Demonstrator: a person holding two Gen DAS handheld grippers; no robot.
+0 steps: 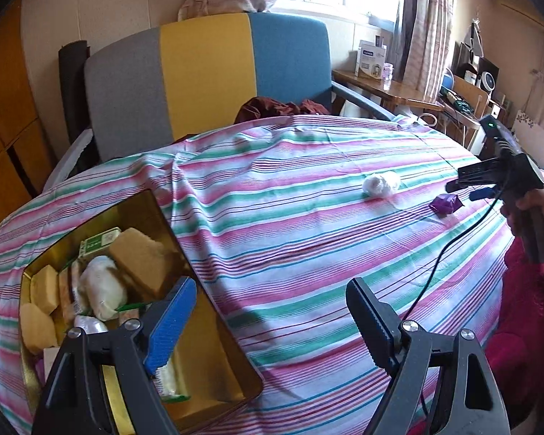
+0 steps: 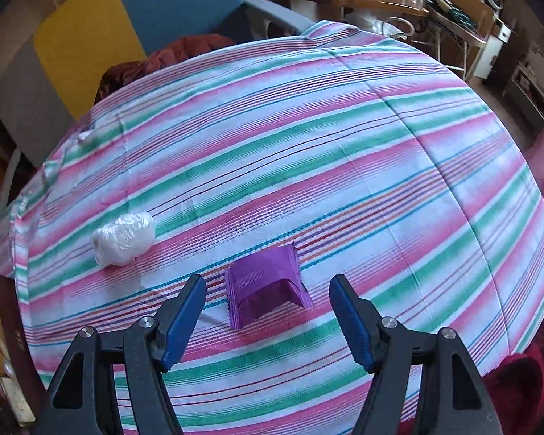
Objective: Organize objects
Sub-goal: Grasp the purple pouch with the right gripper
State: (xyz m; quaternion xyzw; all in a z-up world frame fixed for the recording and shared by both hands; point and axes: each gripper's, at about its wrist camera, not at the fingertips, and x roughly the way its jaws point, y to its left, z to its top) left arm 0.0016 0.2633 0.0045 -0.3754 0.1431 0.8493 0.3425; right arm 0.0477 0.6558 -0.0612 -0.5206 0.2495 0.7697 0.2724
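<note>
Left wrist view showed the left claw (image 1: 272, 311) with its jaws spread wide and nothing between them, hanging over the worktop covered in a pink, green and white striped cloth (image 1: 290, 188). Its blue-padded finger (image 1: 170, 322) overlapped the near edge of an open gold-coloured rectangular tin (image 1: 214, 330) at the lower left. Inside the tin lay tan blocks, a white wrapped bundle and a small green-and-white packet, packed close together. Farther across the cloth sat a crumpled ball of clear-white plastic film (image 1: 380, 183), and just to its right a small folded purple foil wrapper (image 1: 445, 203). The right claw (image 1: 464, 190), held in a person's hand (image 1: 529, 210), hung just over that wrapper from the right edge, a black cable trailing from it.

Right wrist view looked steeply down on the same purple wrapper (image 2: 268, 286), which lay on the cloth (image 2: 344, 145) between and slightly beyond the two blue-padded fingertips. The right claw (image 2: 268, 311) stood parted, its pads clear of the wrapper and holding nothing. The plastic ball (image 2: 123, 239) rested to the wrapper's left, apart from it. A grey, yellow and blue padded chair (image 2: 90, 36) stood behind the worktop.
</note>
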